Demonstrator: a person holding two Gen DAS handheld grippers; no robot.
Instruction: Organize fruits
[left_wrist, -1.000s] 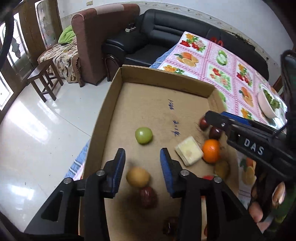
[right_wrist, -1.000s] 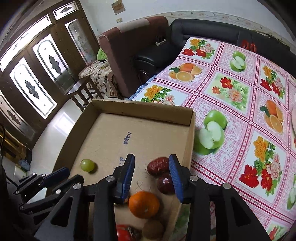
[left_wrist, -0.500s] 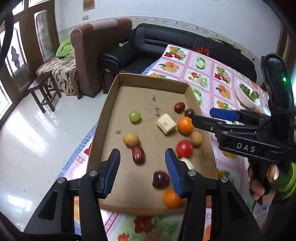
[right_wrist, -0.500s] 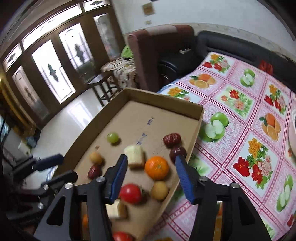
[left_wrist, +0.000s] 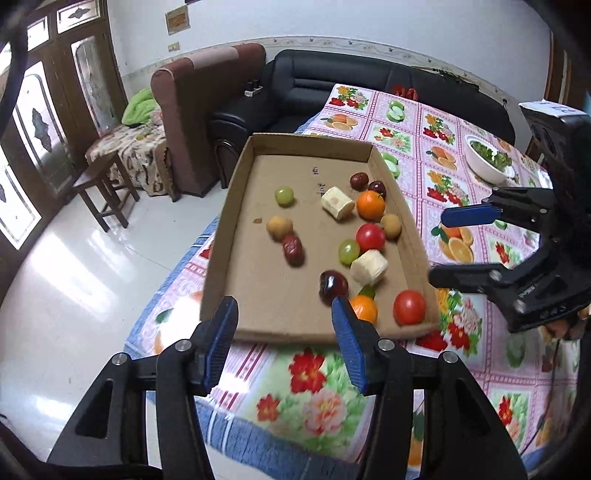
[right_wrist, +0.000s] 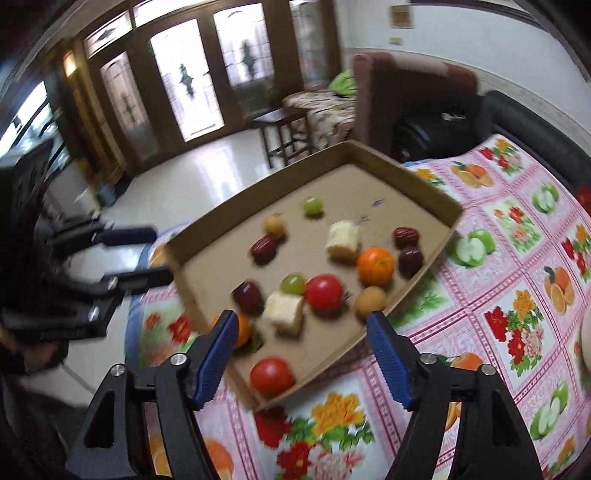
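Observation:
A shallow cardboard tray (left_wrist: 236, 221) lies on the table's left corner. It holds several loose fruits: oranges (left_wrist: 370, 205), tomatoes (left_wrist: 370, 237), green grapes (left_wrist: 284, 195), dark red dates (left_wrist: 293, 250), banana pieces (left_wrist: 369, 266) and small tan fruits (left_wrist: 279, 227). My left gripper (left_wrist: 282, 314) hovers before the tray's near wall, jaws opening, nothing between them. My right gripper (right_wrist: 301, 325) hangs above the tray's near corner (right_wrist: 255, 402), jaws opening and empty. Each gripper also shows in the other's view, the right gripper (left_wrist: 443, 245) beside the tray and the left gripper (right_wrist: 159, 254) past the table edge.
A fruit-print tablecloth (left_wrist: 443, 184) covers the table. A white bowl of greens (left_wrist: 485, 160) stands at the back right. The table edge drops to a shiny floor (left_wrist: 74, 277) on the left. A black sofa (left_wrist: 314, 88), a brown armchair (left_wrist: 199, 110) and a wooden stool (left_wrist: 103, 192) stand beyond.
Both grippers have drawn back and up from inside the tray to its near edge. Their jaws have spread wider. The right gripper has rolled, and the whole tray is now in view.

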